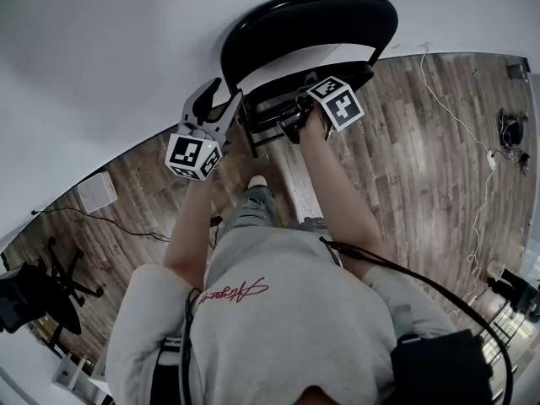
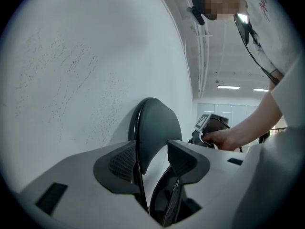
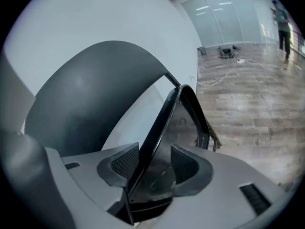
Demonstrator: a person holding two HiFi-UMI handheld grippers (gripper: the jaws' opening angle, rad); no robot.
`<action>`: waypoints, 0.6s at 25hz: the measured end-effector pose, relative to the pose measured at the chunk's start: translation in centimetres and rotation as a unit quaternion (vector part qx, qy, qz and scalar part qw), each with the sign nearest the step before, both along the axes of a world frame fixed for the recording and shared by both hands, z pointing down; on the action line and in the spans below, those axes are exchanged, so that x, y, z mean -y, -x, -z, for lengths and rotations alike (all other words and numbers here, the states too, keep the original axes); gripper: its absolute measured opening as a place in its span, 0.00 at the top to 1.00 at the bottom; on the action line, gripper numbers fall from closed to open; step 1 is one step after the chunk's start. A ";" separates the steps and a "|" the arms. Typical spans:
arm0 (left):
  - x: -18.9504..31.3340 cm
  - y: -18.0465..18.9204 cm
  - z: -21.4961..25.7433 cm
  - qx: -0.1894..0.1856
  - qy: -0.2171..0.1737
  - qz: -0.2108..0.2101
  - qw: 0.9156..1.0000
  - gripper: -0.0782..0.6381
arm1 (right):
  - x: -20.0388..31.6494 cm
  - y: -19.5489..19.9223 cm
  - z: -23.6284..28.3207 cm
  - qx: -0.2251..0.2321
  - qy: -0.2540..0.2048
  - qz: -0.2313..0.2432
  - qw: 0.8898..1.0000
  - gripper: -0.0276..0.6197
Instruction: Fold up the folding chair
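Observation:
A black folding chair (image 1: 310,22) stands against the white wall, its curved backrest at the top of the head view. My left gripper (image 1: 221,101) reaches level at the chair's left side. In the left gripper view my left gripper (image 2: 152,159) is open; a thin black frame tube (image 2: 138,142) runs between the jaws against the left pad, with a gap to the right pad. My right gripper (image 1: 295,123) points down at the chair's right side. In the right gripper view it (image 3: 155,163) is open around a slanting black frame bar (image 3: 159,123) that lies close to the left pad.
The white wall (image 1: 101,49) is right behind the chair. A wooden floor (image 1: 422,159) carries a loose white cable (image 1: 472,133), a white box (image 1: 97,191) and a black office chair base (image 1: 38,298). The person's foot (image 1: 257,181) is just in front of the chair.

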State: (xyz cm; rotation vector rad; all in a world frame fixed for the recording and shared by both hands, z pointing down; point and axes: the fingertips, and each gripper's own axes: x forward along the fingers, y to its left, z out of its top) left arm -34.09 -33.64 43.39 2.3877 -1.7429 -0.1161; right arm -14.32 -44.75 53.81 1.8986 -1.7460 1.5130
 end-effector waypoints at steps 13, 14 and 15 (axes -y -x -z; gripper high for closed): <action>-4.0 -10.7 6.6 -0.030 -0.050 -0.025 0.998 0.60 | -10.0 -0.9 15.2 -0.090 -0.293 0.235 0.922 0.91; -4.8 -11.7 7.4 -0.032 -0.056 -0.031 0.997 0.60 | -11.3 -1.2 16.3 -0.096 -0.312 0.246 0.913 0.92; -5.8 -12.8 8.1 -0.036 -0.061 -0.036 0.997 0.60 | -12.7 -1.7 17.3 -0.100 -0.329 0.256 0.903 0.92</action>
